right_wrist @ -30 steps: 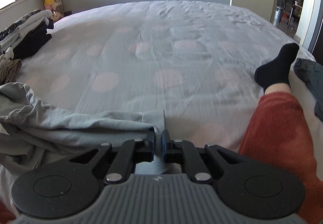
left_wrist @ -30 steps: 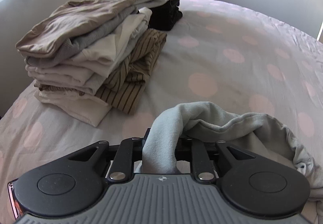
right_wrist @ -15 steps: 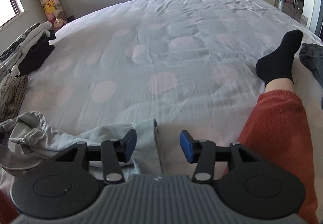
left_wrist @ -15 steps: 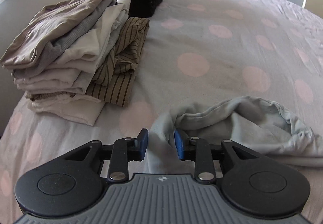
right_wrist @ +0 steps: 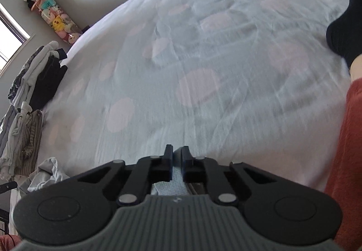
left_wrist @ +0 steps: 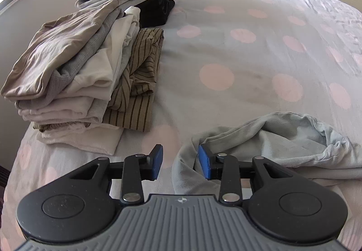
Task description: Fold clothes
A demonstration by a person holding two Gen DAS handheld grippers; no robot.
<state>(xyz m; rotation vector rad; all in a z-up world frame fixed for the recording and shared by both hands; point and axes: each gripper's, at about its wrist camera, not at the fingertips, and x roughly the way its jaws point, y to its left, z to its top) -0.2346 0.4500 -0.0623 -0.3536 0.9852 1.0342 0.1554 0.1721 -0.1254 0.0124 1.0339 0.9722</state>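
Left wrist view: left gripper (left_wrist: 179,165) opening, pads clear of the pale grey garment (left_wrist: 271,140), which lies crumpled between them, long axis running rightward on the dotted bedsheet (left_wrist: 226,47). Two folded stacks (left_wrist: 74,74) at left.

Right wrist view only: right gripper (right_wrist: 177,160) closing, pinching a grey fabric edge (right_wrist: 177,171); one black-socked foot (right_wrist: 346,31).

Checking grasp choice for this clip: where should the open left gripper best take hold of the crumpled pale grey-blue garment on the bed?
Probably the bunched fold of the pale grey-blue garment, lying between the opening left gripper fingers, approached from the near side, angled down: it stands raised off the dotted bedsheet, so pads can close across it.
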